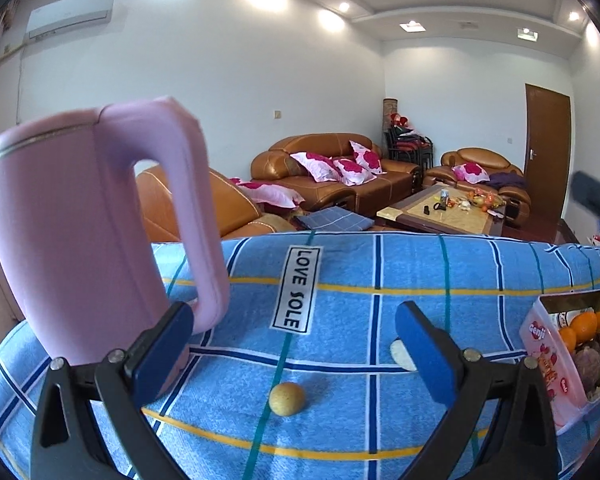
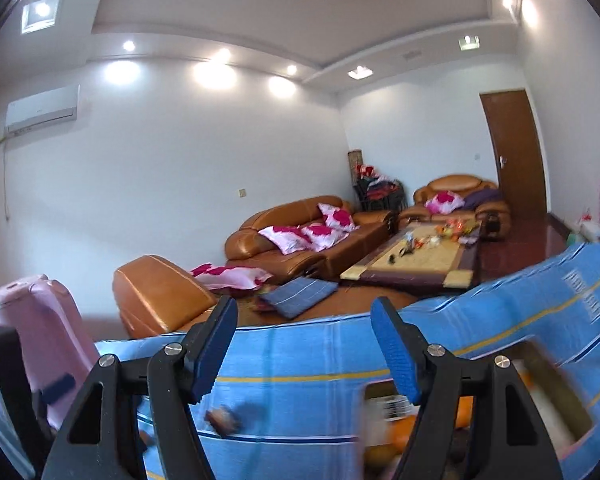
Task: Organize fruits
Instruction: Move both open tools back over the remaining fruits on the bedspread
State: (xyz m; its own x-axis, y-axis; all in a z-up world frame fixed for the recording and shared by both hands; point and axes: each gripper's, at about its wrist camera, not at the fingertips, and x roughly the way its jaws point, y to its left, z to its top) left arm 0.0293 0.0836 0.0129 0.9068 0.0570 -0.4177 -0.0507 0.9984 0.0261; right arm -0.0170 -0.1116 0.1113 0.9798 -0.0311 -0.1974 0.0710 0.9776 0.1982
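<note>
A small round yellow-brown fruit (image 1: 287, 398) lies on the blue plaid cloth (image 1: 340, 272), between and just ahead of my open left gripper (image 1: 296, 344). A pale round piece (image 1: 401, 354) lies partly hidden behind its right finger. A pink box (image 1: 556, 364) at the right holds oranges (image 1: 582, 326) and purple fruit (image 1: 588, 364). My right gripper (image 2: 304, 352) is open and empty, above the cloth (image 2: 300, 360); the box with orange fruit (image 2: 404, 426) is blurred below its right finger. A small dark fruit (image 2: 222, 418) lies blurred on the cloth.
A tall pink jug (image 1: 72, 232) stands at the left, touching the left gripper's left finger; it also shows in the right wrist view (image 2: 44, 332). The cloth's far edge (image 1: 380, 236) drops off toward brown sofas (image 1: 332, 168) and a cluttered coffee table (image 1: 444, 212).
</note>
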